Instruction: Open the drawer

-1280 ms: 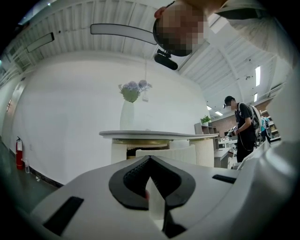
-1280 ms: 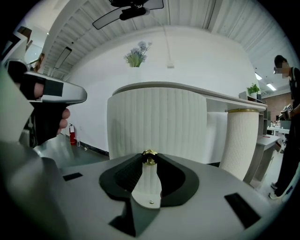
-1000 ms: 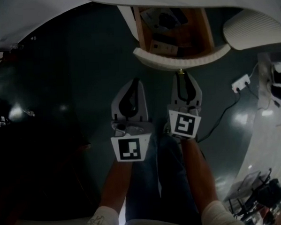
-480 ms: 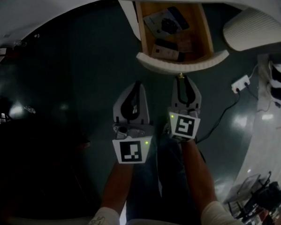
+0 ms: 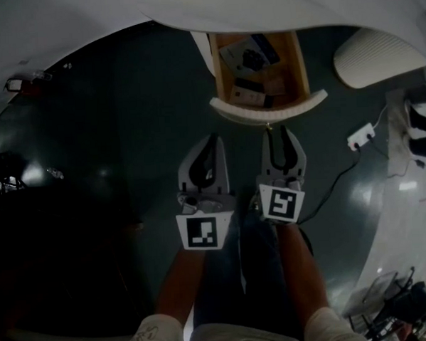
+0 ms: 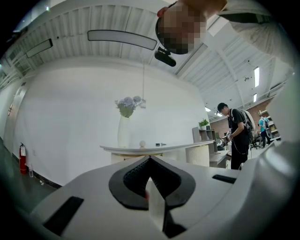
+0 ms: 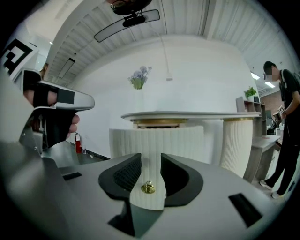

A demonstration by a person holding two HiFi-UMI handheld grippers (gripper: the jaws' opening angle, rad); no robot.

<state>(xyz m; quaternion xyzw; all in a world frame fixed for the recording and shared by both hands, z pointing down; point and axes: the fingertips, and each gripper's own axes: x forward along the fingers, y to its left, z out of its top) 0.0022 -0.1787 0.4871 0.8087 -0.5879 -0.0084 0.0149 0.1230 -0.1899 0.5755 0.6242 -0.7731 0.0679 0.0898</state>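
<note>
The drawer point(image 5: 267, 108), with a white ribbed front and a wooden inside, stands pulled out from under the white tabletop and holds several dark items point(image 5: 250, 56). My right gripper point(image 5: 279, 128) points at the drawer front point(image 7: 159, 140). Its jaws are opening. The small brass knob point(image 7: 148, 187) shows in the gap between them, and the pads stand clear of it. My left gripper point(image 5: 213, 139) hangs beside it to the left, short of the drawer. It is shut, its tips meeting with nothing between them point(image 6: 150, 159).
A white ribbed pedestal point(image 5: 378, 54) stands right of the drawer. A power strip with its cable point(image 5: 360, 133) lies on the dark floor at the right. A vase of flowers point(image 7: 139, 79) stands on the tabletop. A person point(image 7: 286, 131) stands at the far right.
The right jaws have spread wider around the knob. Both grippers have lifted a little. The drawer stays pulled out.
</note>
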